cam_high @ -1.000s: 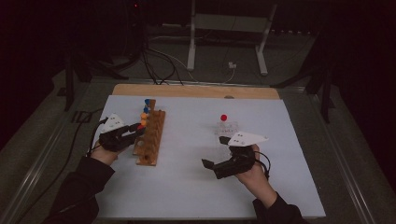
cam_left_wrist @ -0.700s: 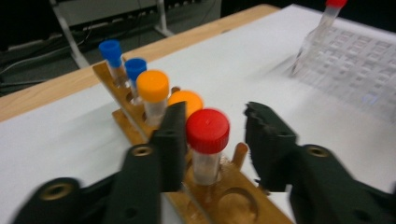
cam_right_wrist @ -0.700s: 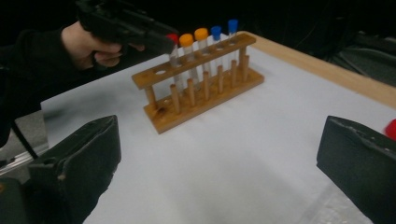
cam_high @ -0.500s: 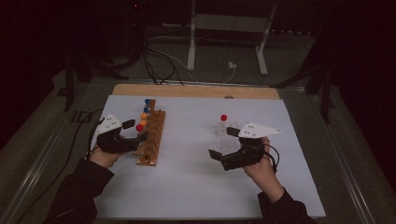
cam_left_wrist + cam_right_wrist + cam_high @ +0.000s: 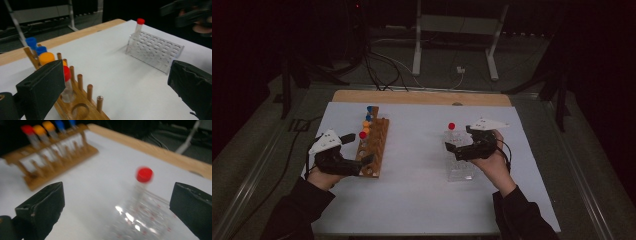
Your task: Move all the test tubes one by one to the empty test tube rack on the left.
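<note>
A wooden tube rack stands on the left of the white mat, holding tubes with blue, orange and red caps. My left gripper is open beside the rack's near end. In the left gripper view its jaws stand wide apart, and the red-capped tube sits just past the left jaw. A clear plastic rack lies at the right with one red-capped tube upright at its far end. My right gripper hovers open over this rack. In the right gripper view that tube stands between the spread jaws, untouched.
The white mat covers the table, and a wooden board edge runs along its far side. Metal stand legs and cables lie on the floor beyond. The other hand with its gripper is at the top right of the left gripper view.
My right gripper has moved away from the person, along the clear rack toward the red-capped tube. The left gripper has drawn back slightly from the wooden rack.
</note>
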Tool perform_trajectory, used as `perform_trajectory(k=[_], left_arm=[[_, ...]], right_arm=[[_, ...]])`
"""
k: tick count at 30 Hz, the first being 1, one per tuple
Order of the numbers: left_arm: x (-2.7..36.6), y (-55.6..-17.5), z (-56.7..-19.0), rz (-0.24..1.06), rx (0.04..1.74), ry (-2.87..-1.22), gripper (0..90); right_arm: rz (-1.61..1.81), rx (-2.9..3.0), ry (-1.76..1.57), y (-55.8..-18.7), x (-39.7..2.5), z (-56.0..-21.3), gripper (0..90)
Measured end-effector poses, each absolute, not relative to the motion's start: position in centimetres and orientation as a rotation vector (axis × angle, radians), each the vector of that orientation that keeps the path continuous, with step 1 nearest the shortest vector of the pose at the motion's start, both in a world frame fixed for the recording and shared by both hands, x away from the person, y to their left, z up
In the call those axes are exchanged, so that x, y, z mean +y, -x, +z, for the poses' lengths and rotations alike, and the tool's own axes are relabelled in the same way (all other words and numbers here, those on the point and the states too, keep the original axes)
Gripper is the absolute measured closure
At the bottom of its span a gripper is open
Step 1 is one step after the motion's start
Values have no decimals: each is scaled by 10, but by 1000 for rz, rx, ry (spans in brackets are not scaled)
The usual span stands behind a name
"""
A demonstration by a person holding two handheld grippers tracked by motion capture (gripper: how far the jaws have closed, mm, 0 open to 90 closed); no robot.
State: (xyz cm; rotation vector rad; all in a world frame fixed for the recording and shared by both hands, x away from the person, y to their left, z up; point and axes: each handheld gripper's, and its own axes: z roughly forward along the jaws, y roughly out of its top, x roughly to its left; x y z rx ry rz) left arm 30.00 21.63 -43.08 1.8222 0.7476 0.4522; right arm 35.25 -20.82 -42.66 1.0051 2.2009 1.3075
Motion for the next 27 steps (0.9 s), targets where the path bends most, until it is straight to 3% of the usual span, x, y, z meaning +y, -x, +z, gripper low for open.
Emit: perform_trajectory(k=[2, 5, 9, 18, 27], left_arm=[[216, -300, -433, 442, 747, -1831, 20], [214, -299, -435, 439, 738, -1835, 21], [212, -298, -434, 448, 727, -1845, 21], [210, -298, -435, 447, 720, -1863, 21], [211, -298, -435, 451, 723, -1860, 21]], right_arm=[[1280, 2217, -1031, -361, -212, -435, 0], [1264, 2225, -1064, -372, -218, -446, 159], [1221, 2229, -1085, -384, -218, -455, 195], [1138, 2288, -1009, -403, -209, -463, 563], [1124, 2320, -999, -412, -199, -467, 743]])
